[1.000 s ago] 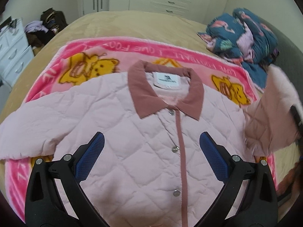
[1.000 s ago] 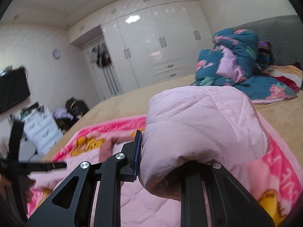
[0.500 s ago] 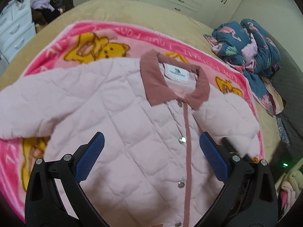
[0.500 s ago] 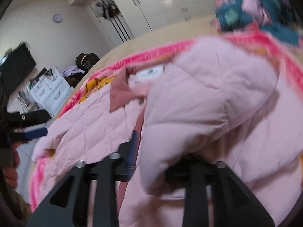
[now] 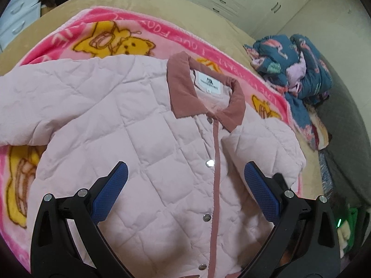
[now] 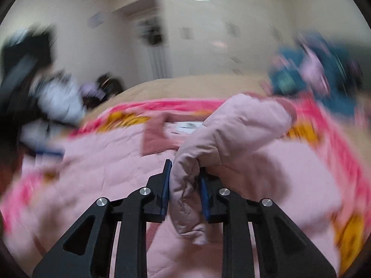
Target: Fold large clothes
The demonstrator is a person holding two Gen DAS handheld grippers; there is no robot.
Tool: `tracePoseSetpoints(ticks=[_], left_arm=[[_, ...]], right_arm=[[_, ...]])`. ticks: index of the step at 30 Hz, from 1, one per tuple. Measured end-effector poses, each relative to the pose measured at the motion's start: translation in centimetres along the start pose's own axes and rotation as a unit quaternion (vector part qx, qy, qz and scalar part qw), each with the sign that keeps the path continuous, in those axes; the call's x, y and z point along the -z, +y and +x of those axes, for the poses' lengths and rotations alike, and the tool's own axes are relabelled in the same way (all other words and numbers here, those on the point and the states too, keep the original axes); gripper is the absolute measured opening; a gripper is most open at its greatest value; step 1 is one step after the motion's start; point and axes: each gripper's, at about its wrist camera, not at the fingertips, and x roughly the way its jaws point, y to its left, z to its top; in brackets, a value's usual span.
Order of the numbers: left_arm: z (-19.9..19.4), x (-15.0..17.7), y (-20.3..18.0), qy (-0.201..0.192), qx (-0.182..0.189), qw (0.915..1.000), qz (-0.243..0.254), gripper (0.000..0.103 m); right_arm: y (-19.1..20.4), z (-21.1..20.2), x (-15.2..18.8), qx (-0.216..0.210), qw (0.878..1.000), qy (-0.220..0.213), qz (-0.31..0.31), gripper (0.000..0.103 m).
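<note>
Pale pink quilted jacket (image 5: 129,125) lies face-up on a pink cartoon-bear blanket (image 5: 139,27), collar toward the far edge. Dusty-rose collar (image 5: 183,88) spread open w/ white label (image 5: 208,83) showing; matching rose placket (image 5: 216,185) runs down the front, silver snaps (image 5: 209,162) closed. One sleeve (image 5: 30,106) stretches flat out to the side; the other sleeve (image 6: 231,134) is folded in across the chest, its cuff end (image 6: 185,197) bunched and lifted off the front. Right-wrist view heavily blurred.
</note>
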Motion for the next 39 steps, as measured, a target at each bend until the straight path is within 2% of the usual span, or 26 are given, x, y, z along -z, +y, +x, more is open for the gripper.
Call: tracePoseSetpoints(ticks=[2,5,8,11,12,13,14,15,19,23,25,26,28,29,31,32,34,39], left_arm=[[-0.7,-0.3,0.8,-0.009,0.015,0.9997,-0.017,0.094],[-2.0,-0.4,2.0,-0.024,0.065,0.9963,-0.050,0.094],[-2.8,-0.4,2.4,-0.036,0.083,0.9940,-0.062,0.094],[-2.4,-0.3,2.8,-0.025,0.090,0.9933,-0.069,0.094],[-2.0,-0.1,3.0,-0.018,0.082,0.9939,-0.072,0.094],[-1.6,0.0,3.1,-0.013,0.079,0.9941,-0.073,0.094],[-1.3,0.3,3.3,-0.006,0.079,0.9941,-0.074,0.094],[-0.6,0.6,3.6,0.006,0.083,0.9931,-0.082,0.094],[1.4,1.8,4.5,0.046,0.083,0.9911,-0.094,0.094],[4.0,3.5,5.0,0.084,0.078,0.9872,-0.111,0.094],[4.6,4.3,5.0,0.083,0.076,0.9872,-0.113,0.094],[4.7,4.8,4.9,0.069,0.073,0.9891,-0.108,0.092],[5.0,5.2,4.5,0.059,0.068,0.9915,-0.094,0.065],[5.2,5.6,4.1,0.054,0.048,0.9939,-0.084,0.059],[5.1,5.9,3.8,0.046,0.032,0.9963,-0.064,0.022],[5.0,6.0,3.7,0.040,0.026,0.9972,-0.058,0.013],[3.8,5.9,3.5,0.023,0.032,0.9976,-0.057,0.005],[-1.0,2.3,0.8,-0.050,0.044,0.9978,-0.002,0.002]], right_arm=[[2.0,0.2,0.5,-0.006,0.998,0.012,-0.054,0.020],[3.3,1.0,1.5,-0.027,0.996,0.040,-0.078,0.020],[4.2,2.1,2.2,-0.048,0.992,0.073,-0.088,0.021],[4.9,2.4,2.7,-0.061,0.988,0.106,-0.098,0.028],[5.0,2.5,2.6,-0.073,0.985,0.121,-0.096,0.044],[4.6,2.4,2.5,-0.084,0.983,0.133,-0.089,0.070],[4.3,2.3,2.3,-0.092,0.983,0.141,-0.078,0.082],[3.6,1.6,2.1,-0.096,0.984,0.140,-0.060,0.088],[-0.6,-0.6,1.3,-0.106,0.987,0.117,0.024,0.088],[-6.0,-2.0,0.8,-0.075,0.987,0.096,0.106,0.088],[-8.2,-2.4,0.8,-0.061,0.984,0.088,0.140,0.087],[-9.5,-2.6,0.8,-0.053,0.982,0.084,0.160,0.087],[-11.6,-2.9,0.7,-0.041,0.978,0.077,0.192,0.087],[-12.8,-3.2,0.8,-0.032,0.975,0.072,0.209,0.087],[-14.7,-3.8,0.8,-0.019,0.970,0.064,0.233,0.087],[-15.5,-4.2,0.8,-0.011,0.969,0.058,0.241,0.087],[-17.0,-4.7,0.8,0.006,0.966,0.049,0.253,0.087],[-20.8,-6.3,1.5,0.033,0.954,0.026,0.298,0.087]])
